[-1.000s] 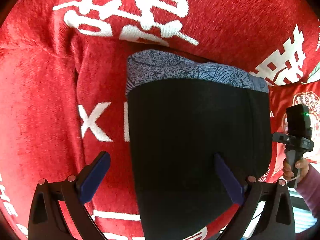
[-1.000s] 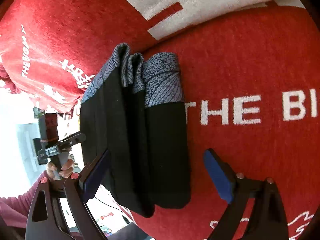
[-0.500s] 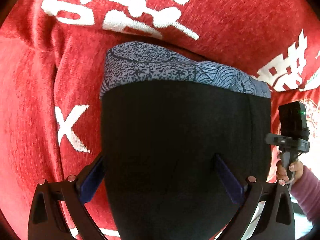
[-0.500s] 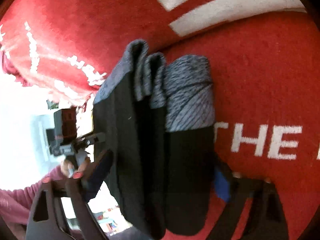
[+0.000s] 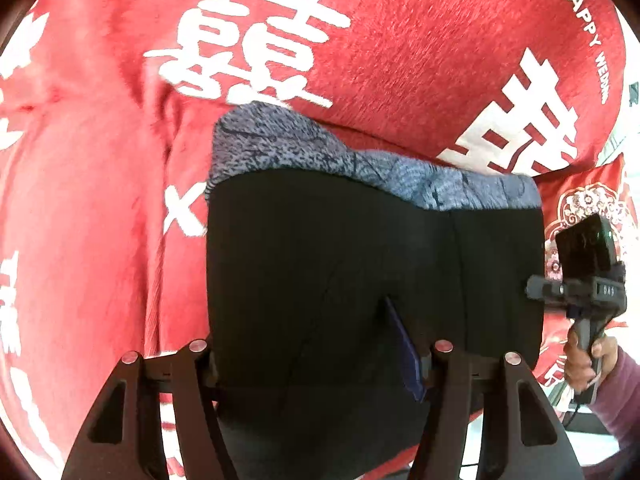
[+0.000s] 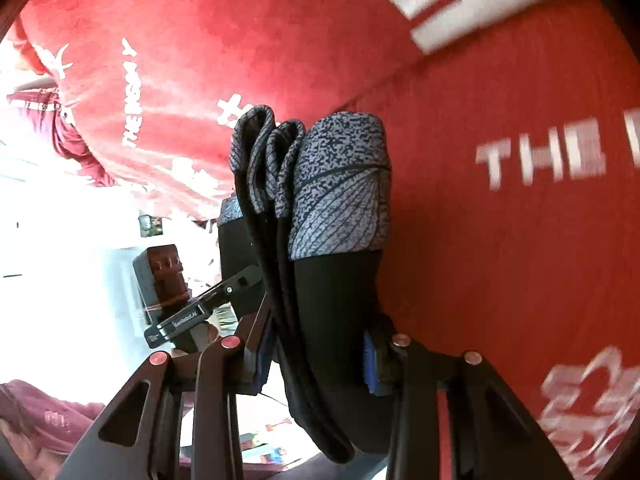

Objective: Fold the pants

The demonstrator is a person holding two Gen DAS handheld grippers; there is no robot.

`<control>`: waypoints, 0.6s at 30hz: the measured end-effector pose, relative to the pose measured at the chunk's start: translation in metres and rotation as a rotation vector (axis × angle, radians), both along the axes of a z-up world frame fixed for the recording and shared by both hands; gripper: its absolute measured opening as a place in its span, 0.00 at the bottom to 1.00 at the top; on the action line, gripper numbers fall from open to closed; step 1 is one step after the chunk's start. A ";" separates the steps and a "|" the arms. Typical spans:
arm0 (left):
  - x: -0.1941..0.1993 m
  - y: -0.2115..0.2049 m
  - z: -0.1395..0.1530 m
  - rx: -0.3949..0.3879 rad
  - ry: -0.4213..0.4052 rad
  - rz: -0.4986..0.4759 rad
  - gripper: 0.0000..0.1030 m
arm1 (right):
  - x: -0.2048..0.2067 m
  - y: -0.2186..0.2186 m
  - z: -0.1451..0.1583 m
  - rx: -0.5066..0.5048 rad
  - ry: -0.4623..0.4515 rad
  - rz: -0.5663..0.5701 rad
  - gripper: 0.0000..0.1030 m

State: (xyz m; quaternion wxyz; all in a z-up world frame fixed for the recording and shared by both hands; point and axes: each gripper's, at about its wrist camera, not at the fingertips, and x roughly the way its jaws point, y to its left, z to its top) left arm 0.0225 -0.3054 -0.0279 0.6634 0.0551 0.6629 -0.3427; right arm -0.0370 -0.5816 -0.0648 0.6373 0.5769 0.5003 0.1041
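Folded pants (image 5: 360, 272), black knit with grey patterned waistband, on red plush blanket (image 5: 400, 60). Both claws were wide open a second ago; now left claw (image 5: 308, 344) and right claw (image 6: 316, 354) have closed on the bundle. Likely lifting or placing the finished fold.

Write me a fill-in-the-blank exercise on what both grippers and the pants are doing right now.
1. The left gripper is shut on the folded ____.
2. The pants are black with a patterned ____ band at the far end.
3. The right gripper clamps the stacked ____ of fabric edge-on.
4. Behind the garment lies a ____ blanket with white lettering.

Missing words: pants; grey; layers; red
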 end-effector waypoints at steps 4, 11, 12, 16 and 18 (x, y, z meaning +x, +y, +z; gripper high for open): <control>-0.015 0.028 -0.021 0.066 0.023 0.006 0.64 | -0.024 0.029 -0.008 0.003 0.026 0.027 0.37; -0.021 0.054 -0.047 0.164 -0.062 0.038 0.98 | -0.032 0.043 -0.034 -0.226 0.140 0.088 0.62; -0.022 0.054 -0.045 0.171 -0.075 0.041 0.98 | -0.033 0.044 -0.031 -0.271 0.157 0.078 0.66; -0.030 0.053 -0.032 0.248 -0.161 0.024 0.99 | -0.038 0.051 -0.008 -0.472 0.260 0.038 0.79; -0.033 0.058 -0.022 0.271 -0.192 0.021 0.99 | -0.039 0.058 0.008 -0.573 0.304 0.023 0.80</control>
